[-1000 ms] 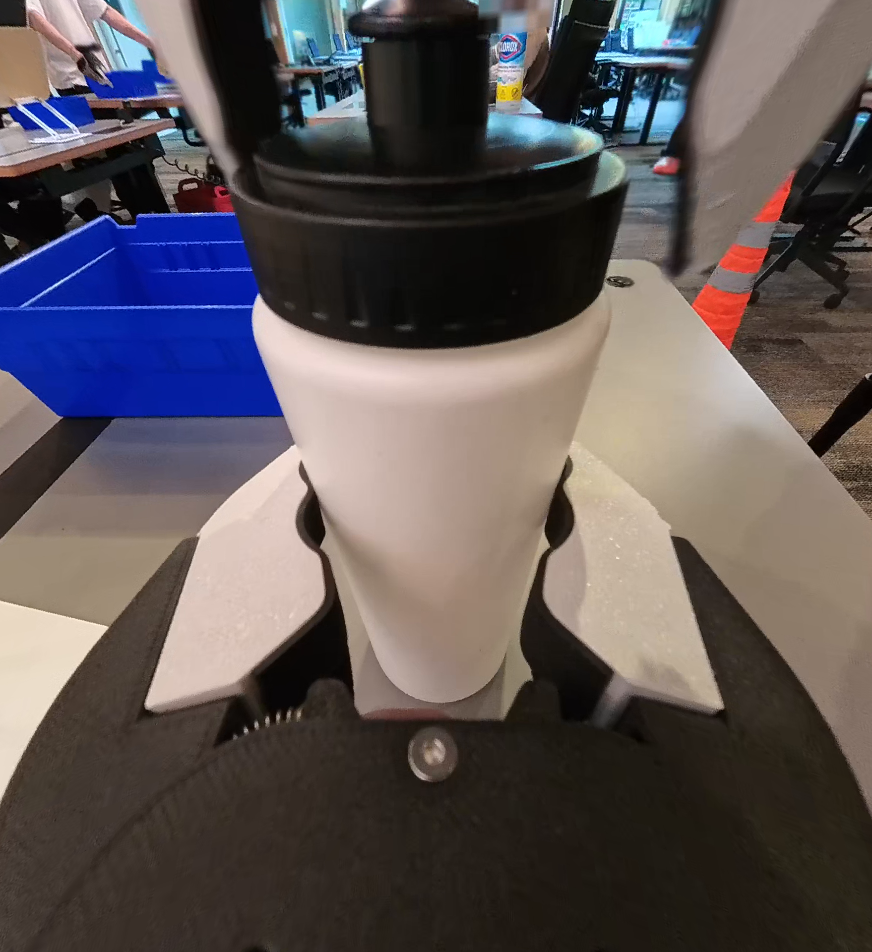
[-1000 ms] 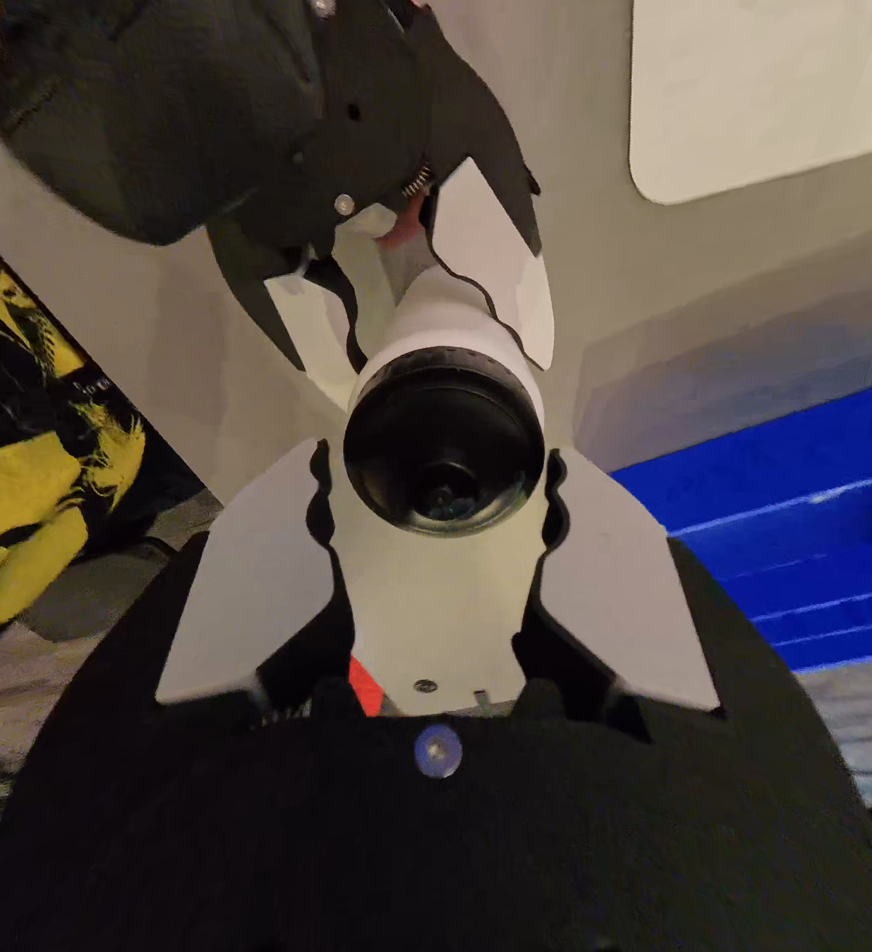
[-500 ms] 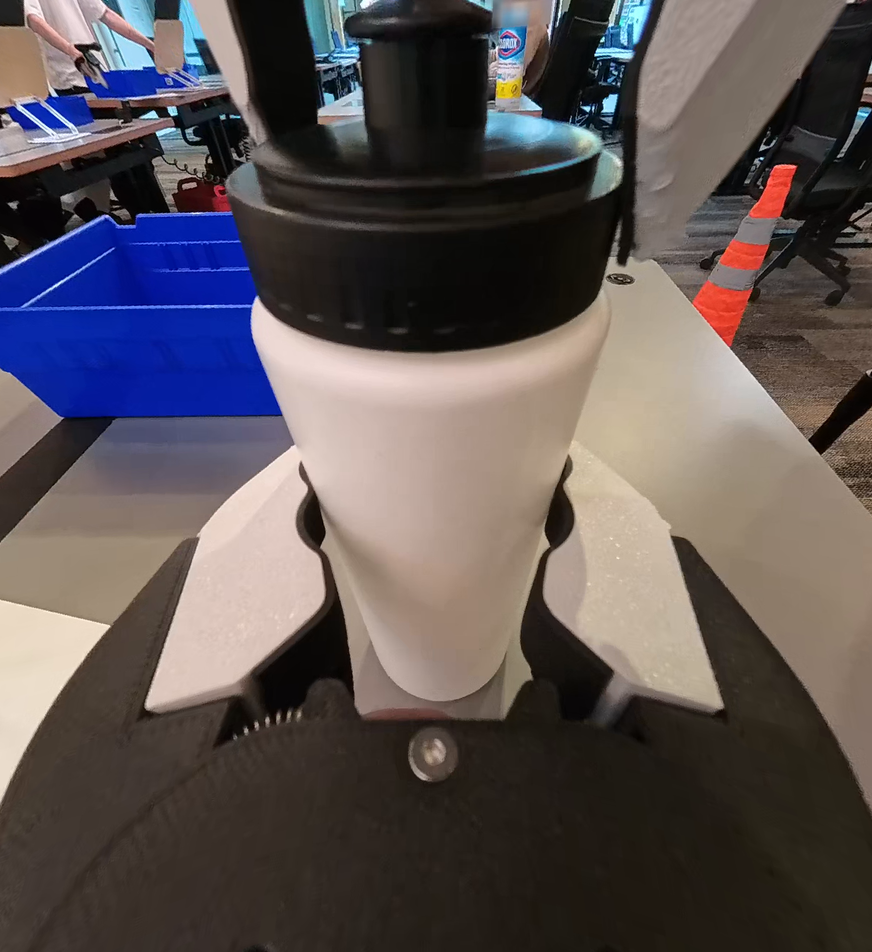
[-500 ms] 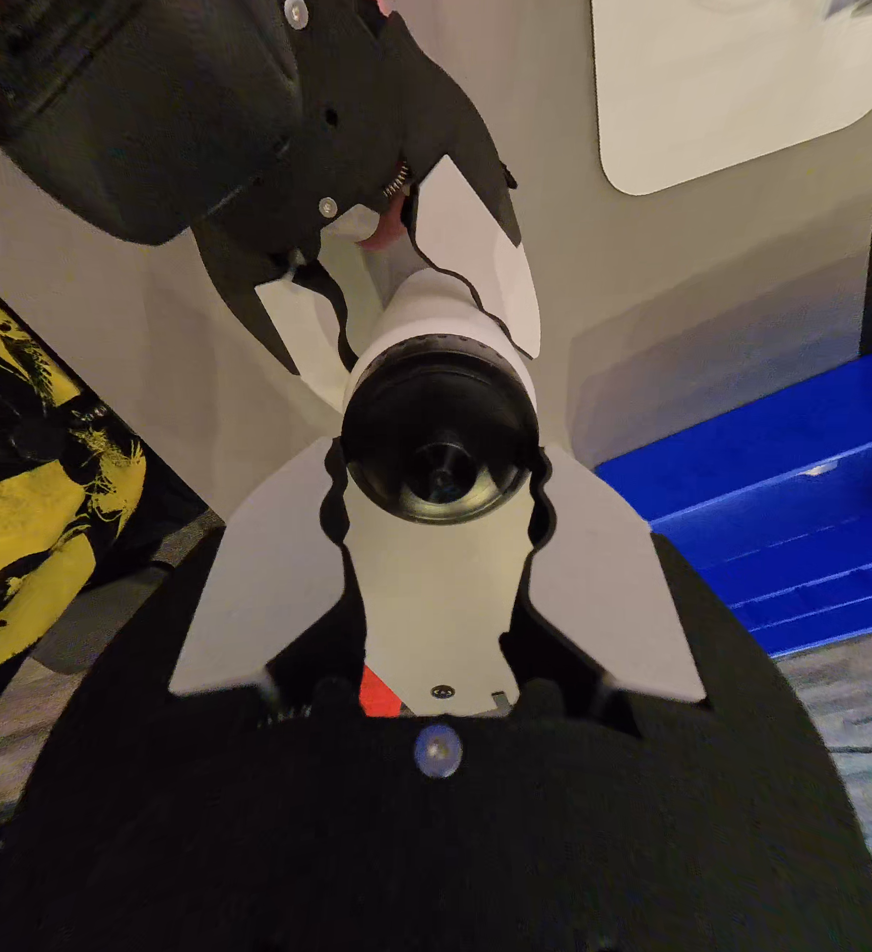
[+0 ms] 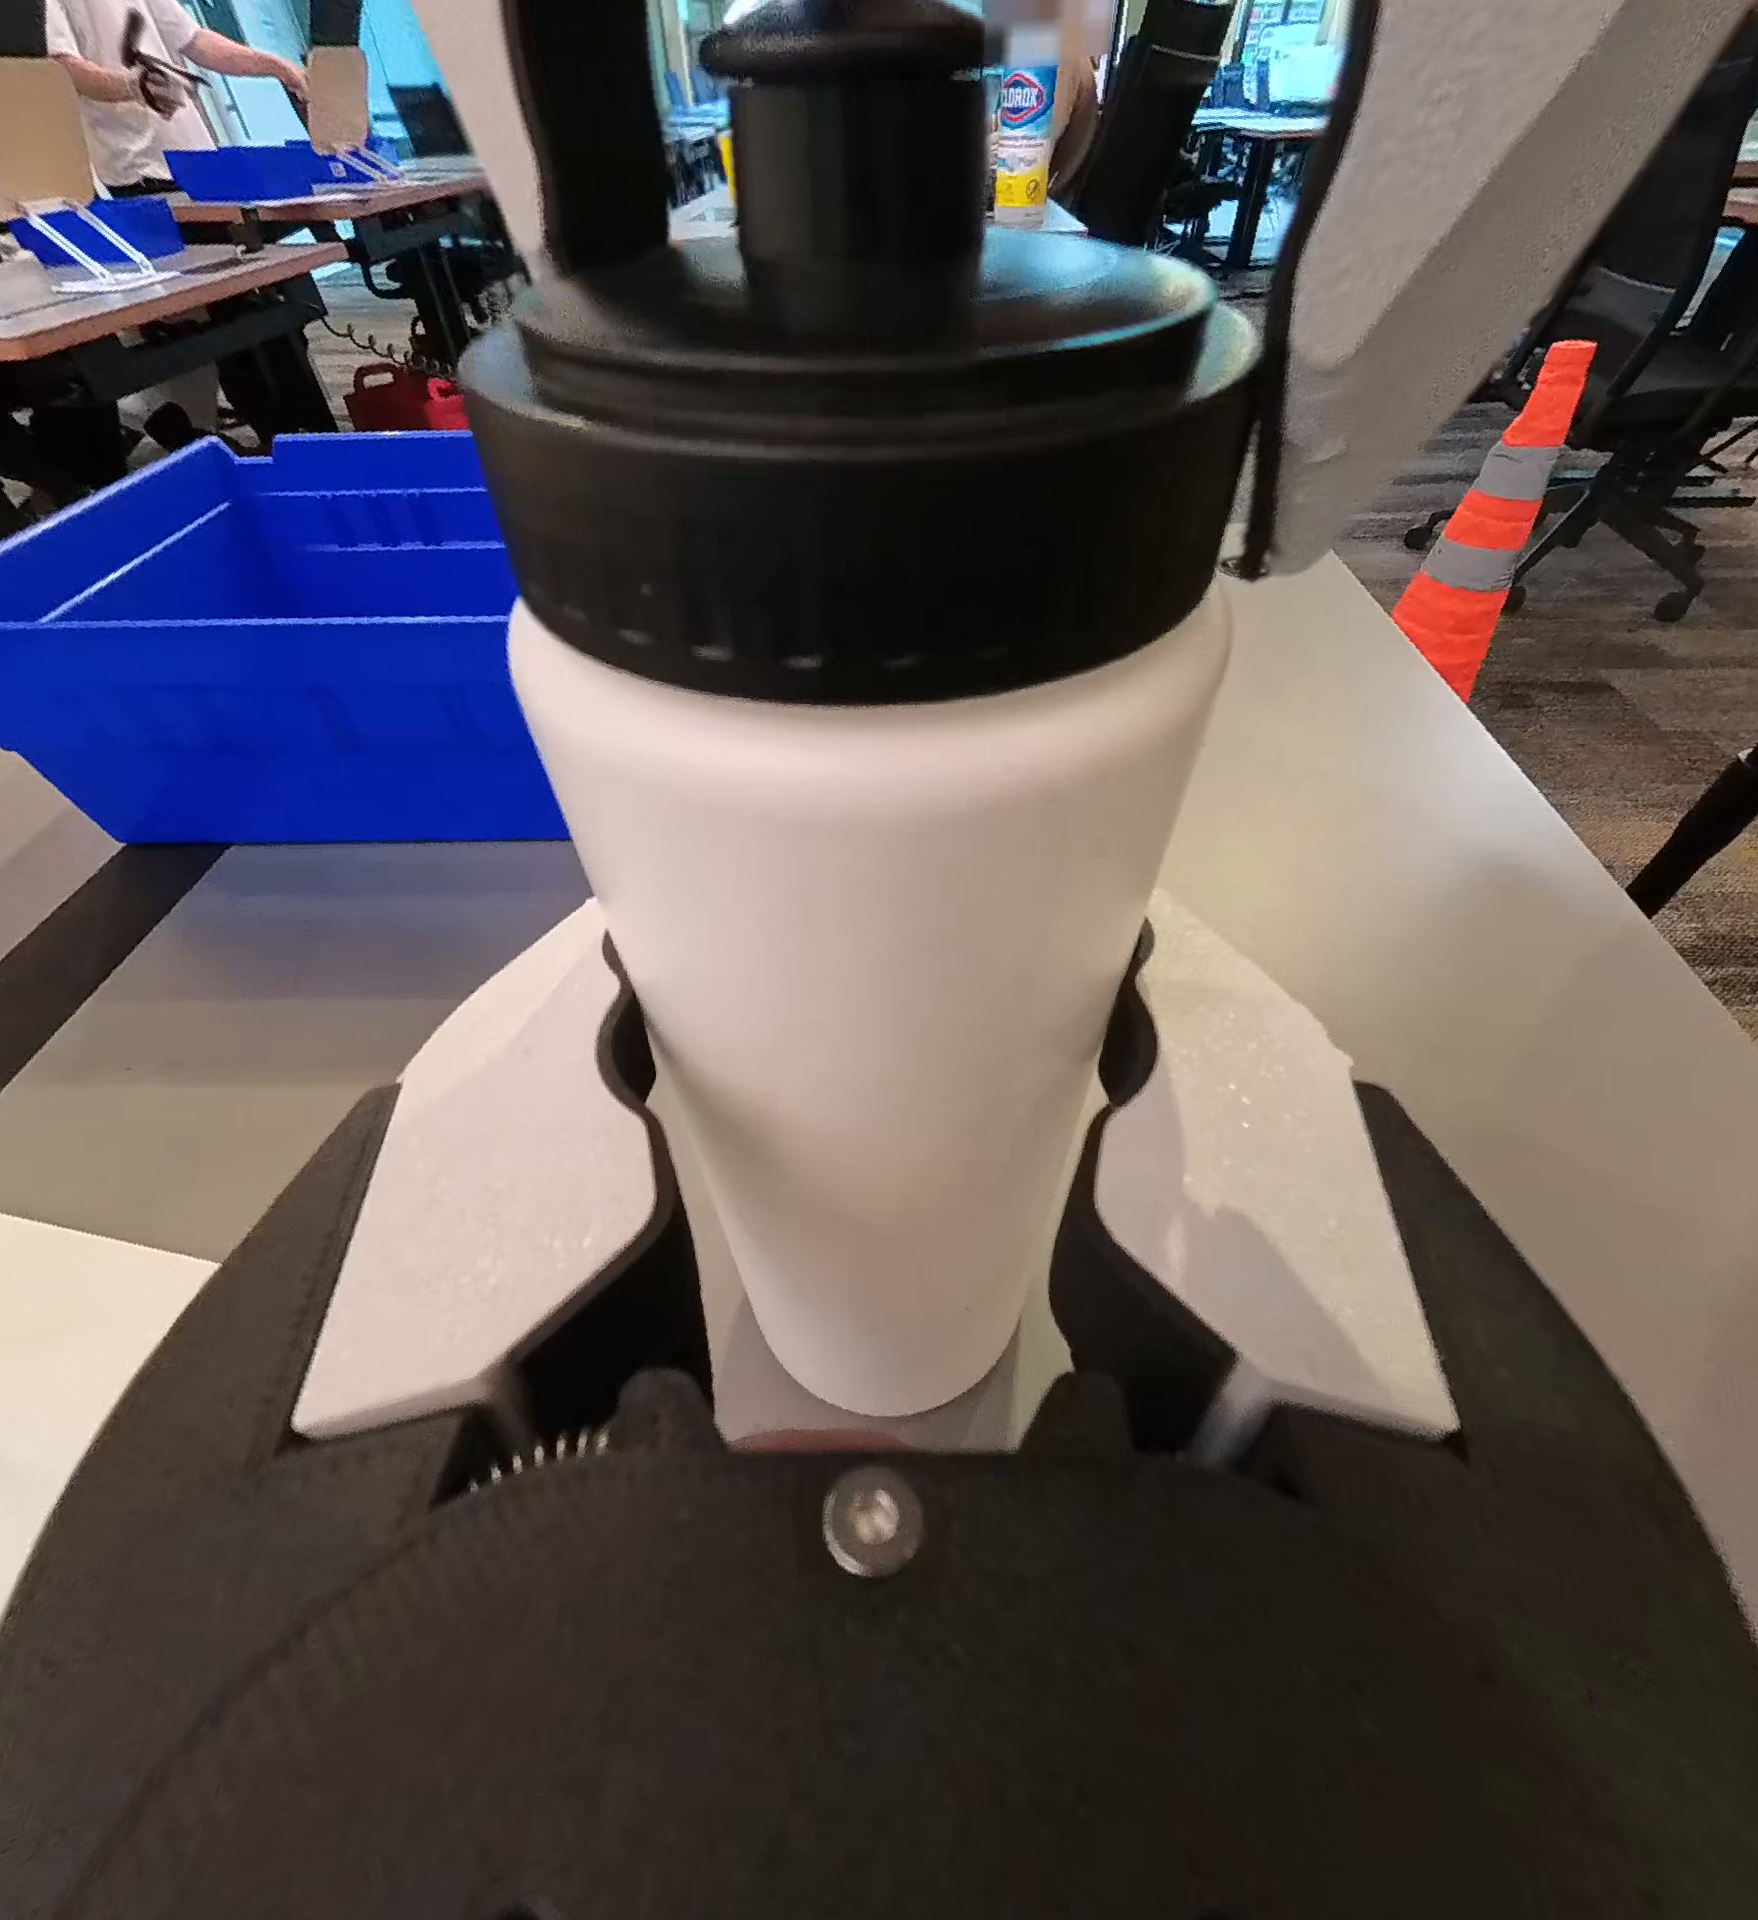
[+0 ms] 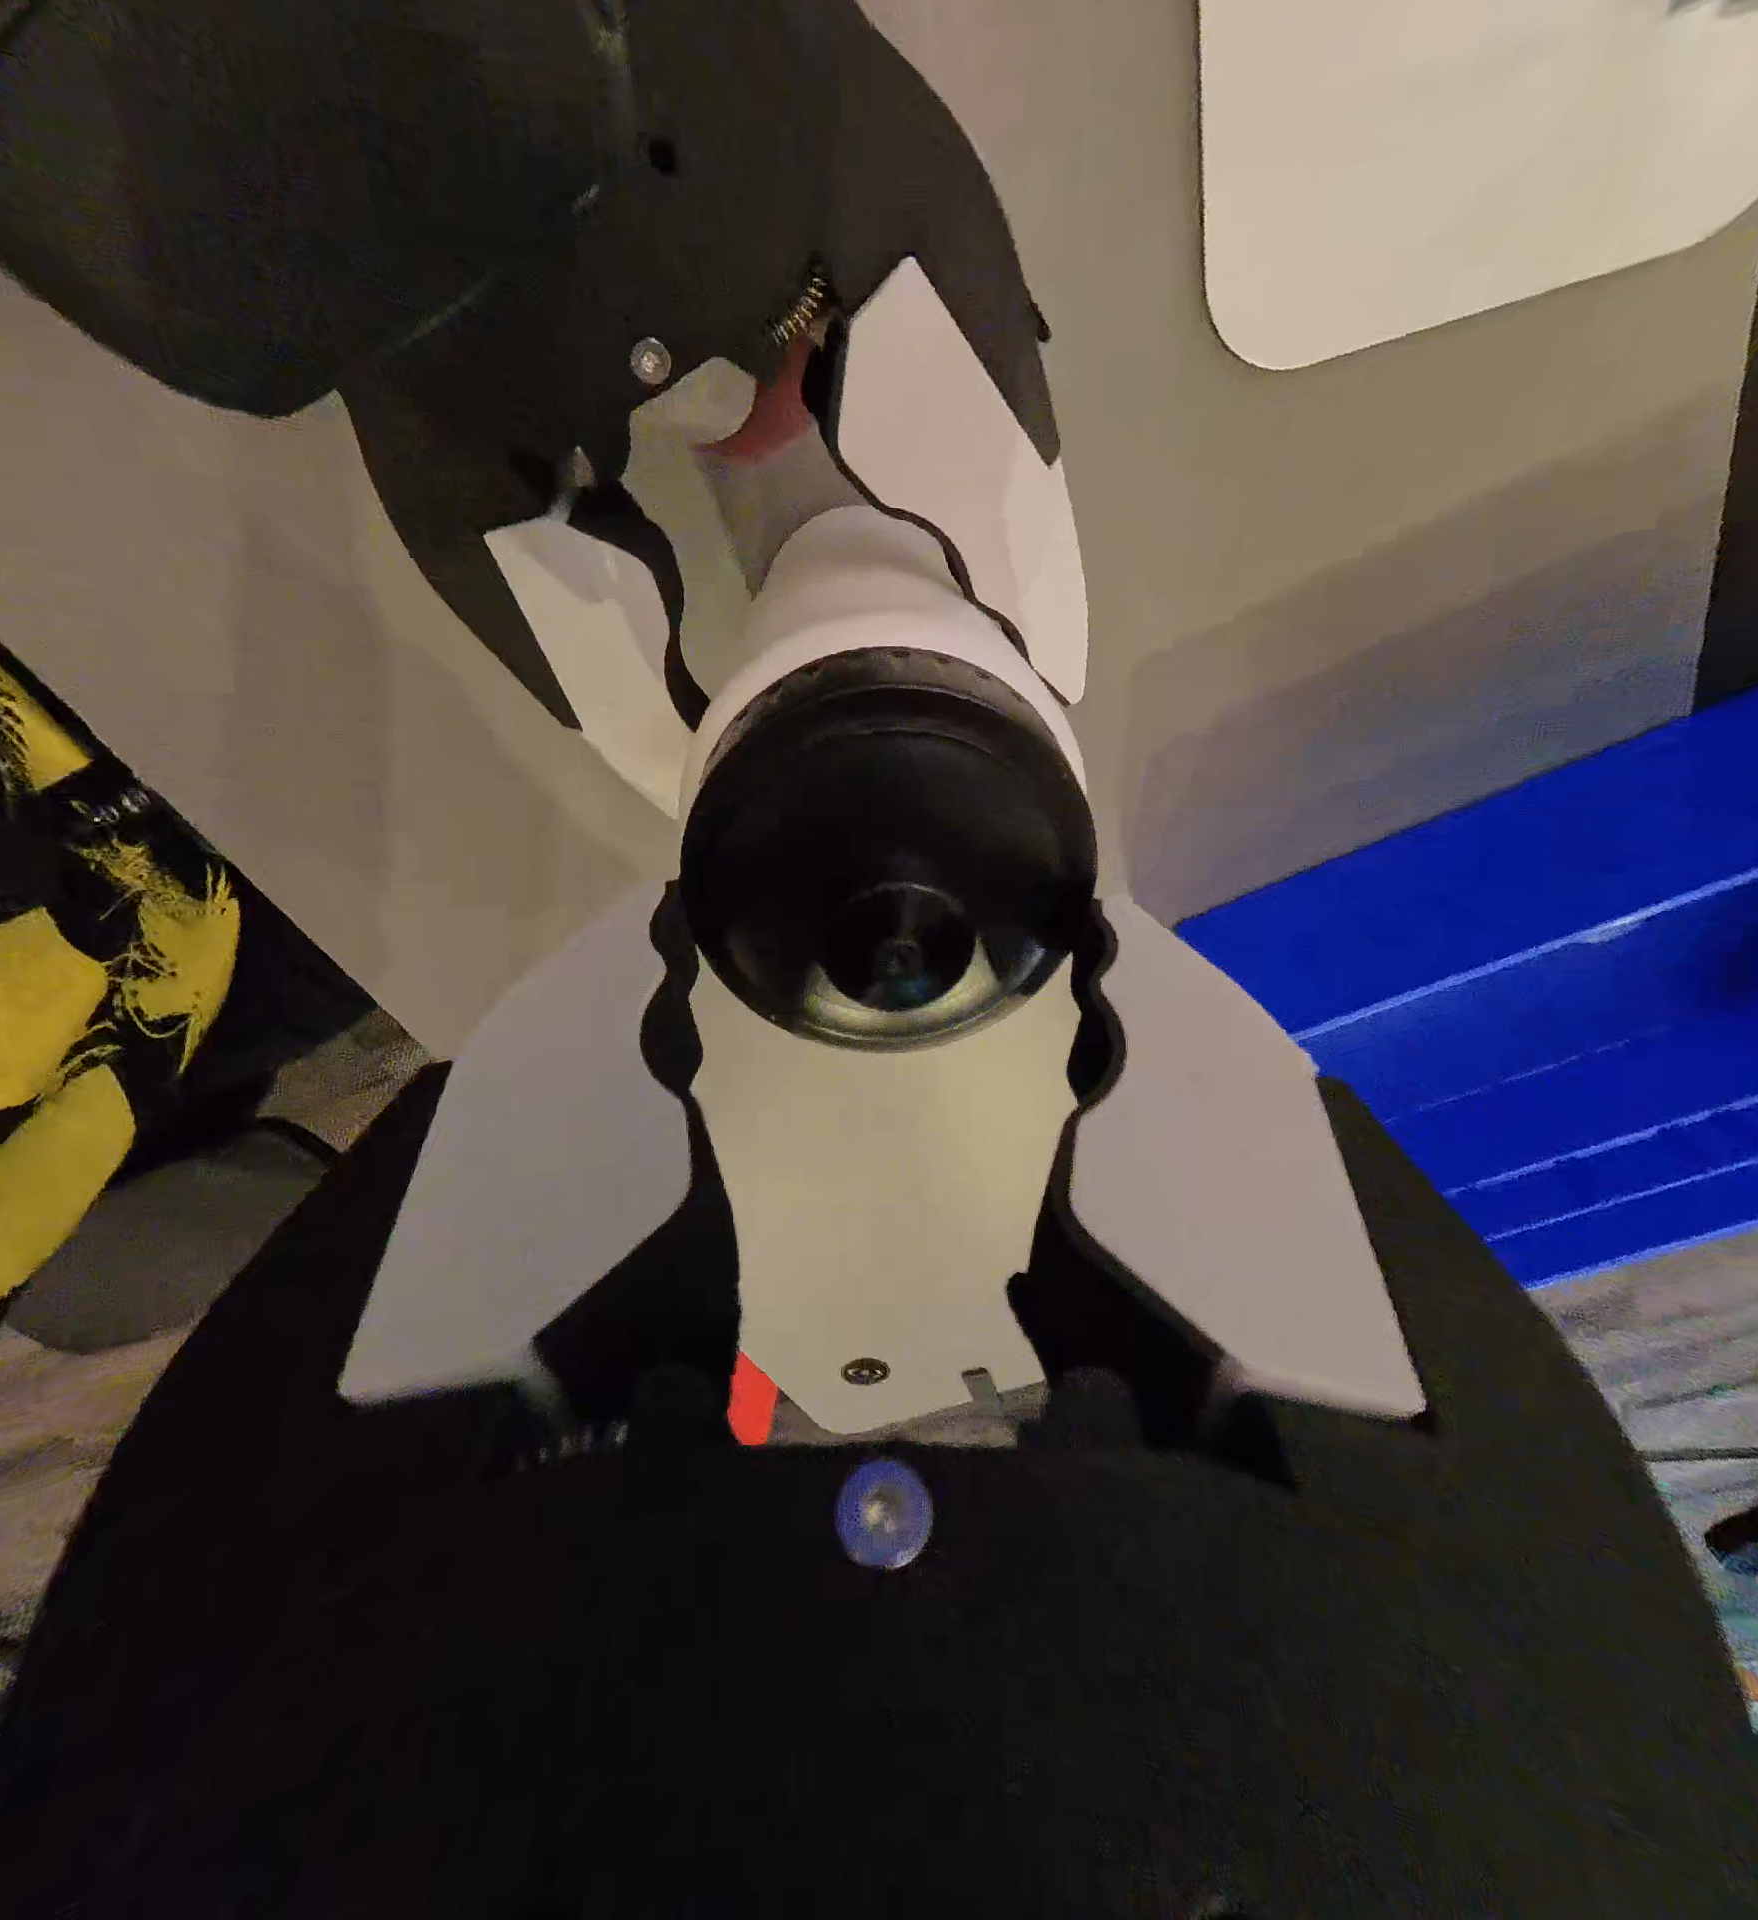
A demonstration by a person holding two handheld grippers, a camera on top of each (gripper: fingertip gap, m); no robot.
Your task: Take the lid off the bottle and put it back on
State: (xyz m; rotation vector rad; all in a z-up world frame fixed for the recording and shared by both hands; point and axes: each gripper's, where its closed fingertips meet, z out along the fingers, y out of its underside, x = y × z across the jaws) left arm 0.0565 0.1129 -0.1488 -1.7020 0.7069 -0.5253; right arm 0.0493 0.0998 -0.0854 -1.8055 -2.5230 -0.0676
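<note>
While my left claw (image 5: 880,1049) pinches the bottle (image 5: 875,966), my right claw (image 6: 880,966) straddles the lid (image 6: 885,831), spread; closing off-centre could slip.

Open-plan office: rows of desks (image 5: 116,301), swivel chairs (image 5: 1633,416), carpet floor (image 5: 1685,748).
</note>
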